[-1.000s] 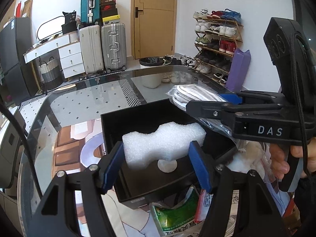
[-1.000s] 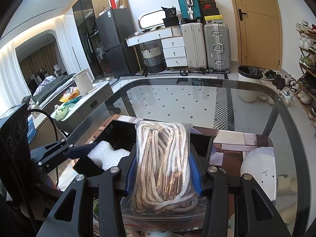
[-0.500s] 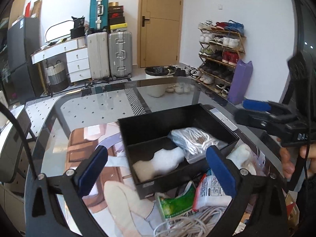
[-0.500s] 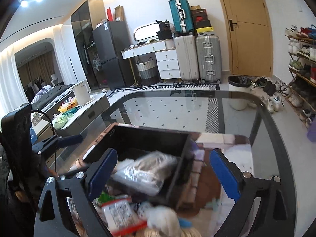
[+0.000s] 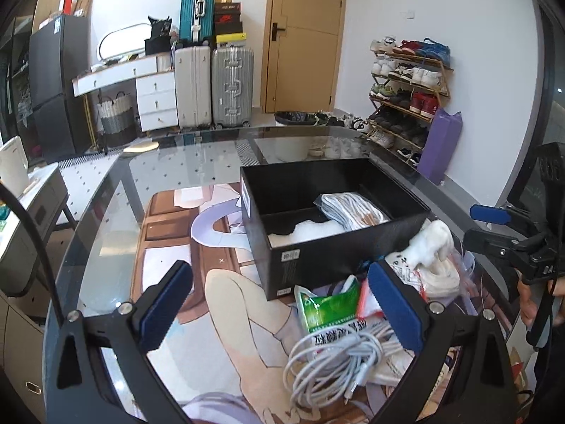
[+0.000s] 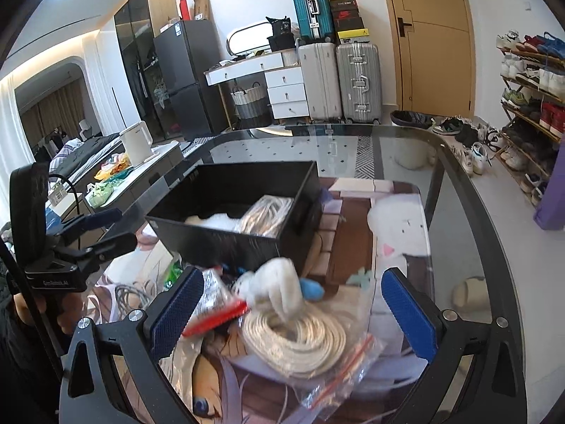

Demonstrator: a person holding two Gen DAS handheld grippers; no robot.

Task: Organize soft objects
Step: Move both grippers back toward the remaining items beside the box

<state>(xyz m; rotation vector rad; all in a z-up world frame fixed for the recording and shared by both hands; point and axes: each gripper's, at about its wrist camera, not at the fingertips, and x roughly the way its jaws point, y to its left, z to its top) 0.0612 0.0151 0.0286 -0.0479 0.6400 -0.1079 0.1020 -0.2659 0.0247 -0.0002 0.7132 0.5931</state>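
Observation:
A black box (image 5: pixel 317 258) (image 6: pixel 226 243) stands on the glass table. Inside lie a white foam piece (image 5: pixel 310 229) (image 6: pixel 219 219) and a bagged rope bundle (image 5: pixel 353 206) (image 6: pixel 265 213). My left gripper (image 5: pixel 279 304) is open and empty, pulled back in front of the box over a green packet (image 5: pixel 325 309) and a grey cable coil (image 5: pixel 335 360). My right gripper (image 6: pixel 293 311) is open and empty above a bagged white rope coil (image 6: pixel 300 339) and a white plush toy (image 6: pixel 275 286) (image 5: pixel 430 243).
The pile in front of the box also holds a red-edged packet (image 6: pixel 215 318) and loose bags. A printed mat (image 5: pixel 226 304) covers the table under the box. The glass table edge (image 6: pixel 494 219) curves at right; a shoe rack (image 5: pixel 406 84) stands beyond.
A second ago both grippers held items over the box: left the foam, right the rope bag. Both let go into the box, opened wide and drew back toward the pile.

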